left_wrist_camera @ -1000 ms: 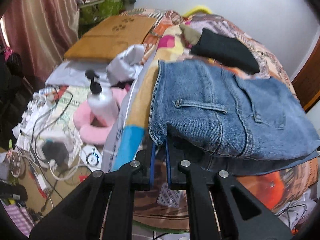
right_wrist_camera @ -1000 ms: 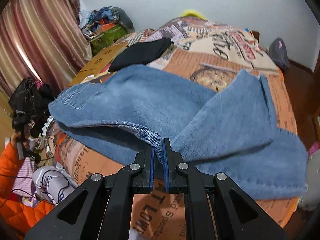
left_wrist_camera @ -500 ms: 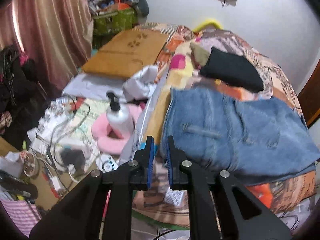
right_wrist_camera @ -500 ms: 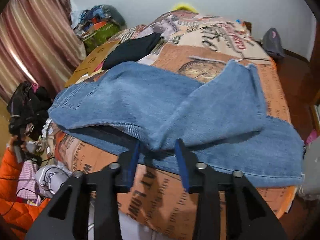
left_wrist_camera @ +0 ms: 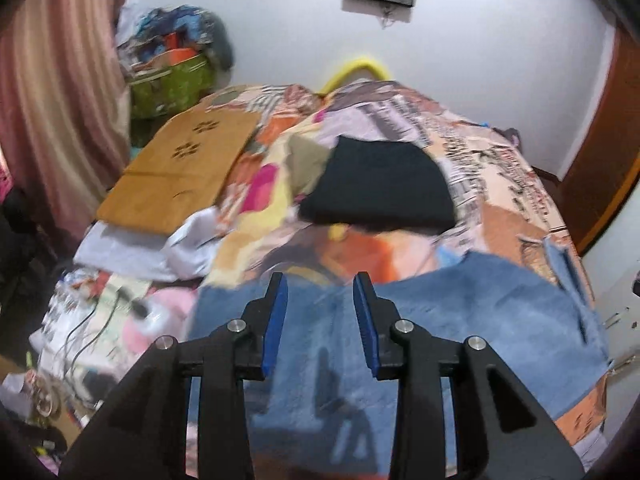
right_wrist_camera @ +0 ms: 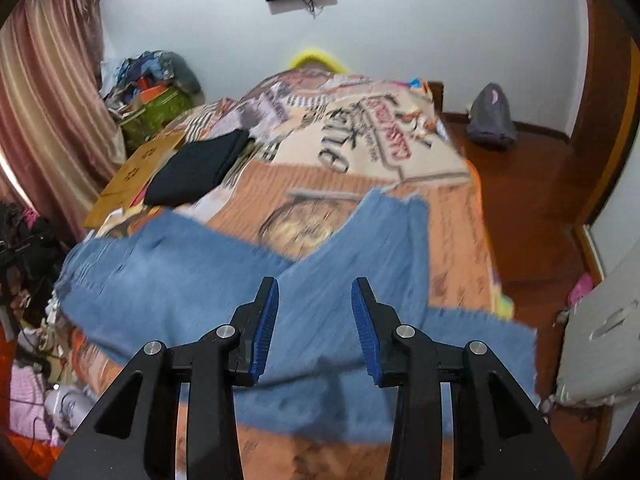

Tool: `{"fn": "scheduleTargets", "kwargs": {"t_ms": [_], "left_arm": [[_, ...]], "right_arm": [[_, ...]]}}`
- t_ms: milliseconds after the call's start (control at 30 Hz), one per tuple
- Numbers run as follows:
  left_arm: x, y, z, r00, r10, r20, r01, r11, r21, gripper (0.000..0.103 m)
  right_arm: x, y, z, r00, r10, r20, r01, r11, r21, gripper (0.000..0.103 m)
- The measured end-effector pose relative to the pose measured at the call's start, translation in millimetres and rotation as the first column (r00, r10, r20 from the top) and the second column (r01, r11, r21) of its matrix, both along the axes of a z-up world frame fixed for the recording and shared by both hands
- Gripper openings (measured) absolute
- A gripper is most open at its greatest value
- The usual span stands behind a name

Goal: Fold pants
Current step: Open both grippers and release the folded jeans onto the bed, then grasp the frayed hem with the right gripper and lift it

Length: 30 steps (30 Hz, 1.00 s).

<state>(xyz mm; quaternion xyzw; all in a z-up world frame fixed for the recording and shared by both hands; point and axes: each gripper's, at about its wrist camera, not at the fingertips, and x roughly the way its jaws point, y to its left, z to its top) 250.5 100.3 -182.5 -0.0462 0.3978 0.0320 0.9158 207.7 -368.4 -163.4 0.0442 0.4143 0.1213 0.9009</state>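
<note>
The blue jeans (right_wrist_camera: 208, 280) lie folded on the patterned bedspread (right_wrist_camera: 360, 184), with a leg angled up toward the right. They also show in the left wrist view (left_wrist_camera: 480, 320) near the bed's front edge. My left gripper (left_wrist_camera: 320, 312) is open and empty, raised above the jeans. My right gripper (right_wrist_camera: 314, 320) is open and empty, raised above the jeans' middle. Both views are motion-blurred.
A folded black garment (left_wrist_camera: 380, 188) lies further up the bed. A brown board (left_wrist_camera: 180, 176) sits at the bed's left side. Cables and a pink object (left_wrist_camera: 160, 312) clutter the floor on the left. A wooden door (right_wrist_camera: 608, 120) is on the right.
Both grippers have opened and let go of the jeans. Both have lifted up and back, and the jeans now rest on the bed.
</note>
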Motion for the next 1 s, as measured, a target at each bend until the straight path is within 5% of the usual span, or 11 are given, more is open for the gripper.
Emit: {"fn": "scheduleTargets", "kwargs": {"t_ms": [167,700,900,1000], "left_arm": [[40.2,-41.6,5.7,0.997,-0.067,0.025,0.067,0.998,0.014,0.056],[131.7,-106.8,-61.7,0.979,-0.161,-0.129,0.162,0.987,0.000,0.057],[135.3,-114.8,-77.0,0.972,-0.178,-0.156,0.179,0.984,-0.010,0.057],[135.7,-123.5,-82.2,0.967,-0.189,-0.168,0.191,0.982,-0.005,0.057]], "right_arm": [[45.1,-10.8,-10.9,1.000,-0.021,-0.010,0.021,1.000,0.005,0.040],[187.1,-3.8,-121.1,0.968,-0.021,-0.251,0.008,0.999,-0.053,0.040],[205.1,0.1,-147.2,0.956,0.026,-0.293,-0.060,0.992,-0.107,0.040],[203.4,-4.0,-147.3,0.959,0.021,-0.283,-0.049,0.995,-0.090,0.031]]}}
